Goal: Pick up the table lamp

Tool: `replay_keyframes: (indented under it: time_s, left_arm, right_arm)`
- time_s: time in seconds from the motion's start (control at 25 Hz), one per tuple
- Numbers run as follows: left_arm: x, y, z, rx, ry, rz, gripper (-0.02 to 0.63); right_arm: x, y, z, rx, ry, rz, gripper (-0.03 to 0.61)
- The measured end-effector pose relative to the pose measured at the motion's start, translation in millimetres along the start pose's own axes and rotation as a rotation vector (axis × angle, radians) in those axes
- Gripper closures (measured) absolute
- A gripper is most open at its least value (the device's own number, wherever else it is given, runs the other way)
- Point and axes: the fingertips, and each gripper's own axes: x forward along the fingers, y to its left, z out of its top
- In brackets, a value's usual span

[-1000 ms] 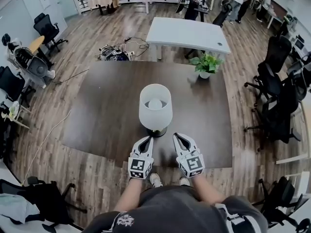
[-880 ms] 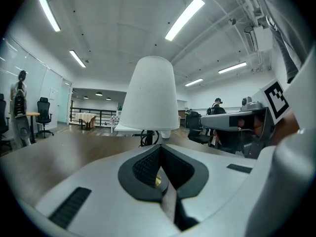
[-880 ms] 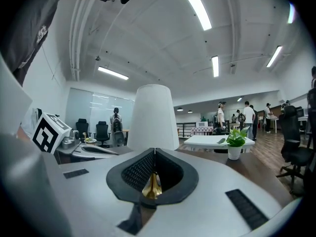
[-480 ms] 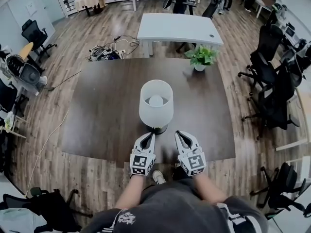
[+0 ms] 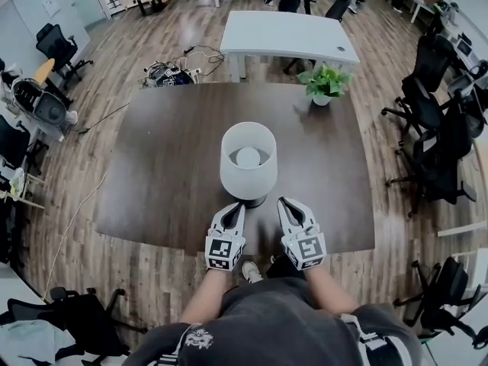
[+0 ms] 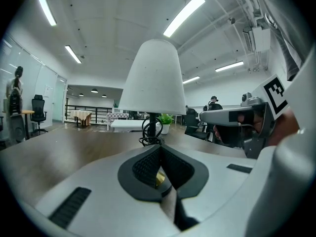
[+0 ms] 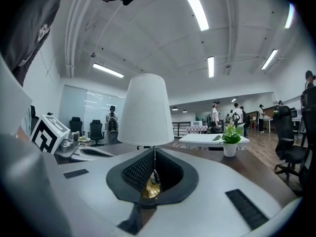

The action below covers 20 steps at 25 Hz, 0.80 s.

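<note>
Both grippers had crept forward over the table's near edge since the earlier frame, closing on the foot of the lamp.

The dark table (image 5: 152, 166) carried the table lamp (image 5: 248, 162) upright, midway along its near edge and a little in from it, well apart from the potted plant (image 5: 324, 82) at the far right corner. The lamp's long axis ran straight up, so it lay dead ahead of both tools and between them.

The left gripper (image 5: 235, 207) had its jaws pressed together on nothing, its tip just beside the base on the left. The right gripper (image 5: 284, 202) was likewise closed and empty, near the base on the right. The left looked slightly the nearer.

From above, the white shade hid the stem and most of the base. In the left gripper view a dark cord (image 6: 149, 131) looped at the stem, and the gripper's own body cut off the base.
</note>
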Motion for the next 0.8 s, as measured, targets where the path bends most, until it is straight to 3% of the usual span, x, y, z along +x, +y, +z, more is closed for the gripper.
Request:
replay_keyframes:
  time_s: [0.44,0.56,0.68,0.8]
  left_arm:
    - [22.9,3.7,-9.7,0.004,0.028,0.018,0.604]
    - [30.5,5.7,-21.9,0.001,0.05,0.023,0.5]
    - [41.0,7.6,-23.4,0.0,0.046,0.027,0.483]
    - [50.1,8.9,-25.8,-0.003,0.027,0.047,0.412]
  right_arm:
    - [6.8,-9.4,-19.3,0.02,0.033,-0.016,0.552]
    - [7.5,-10.7,-22.0,0.021,0.035,-0.017,0.552]
    - [9.4,-15.2,-25.0,0.023,0.039,-0.022,0.552]
    - [8.2,-19.9,-29.7,0.022,0.05,-0.019,0.552]
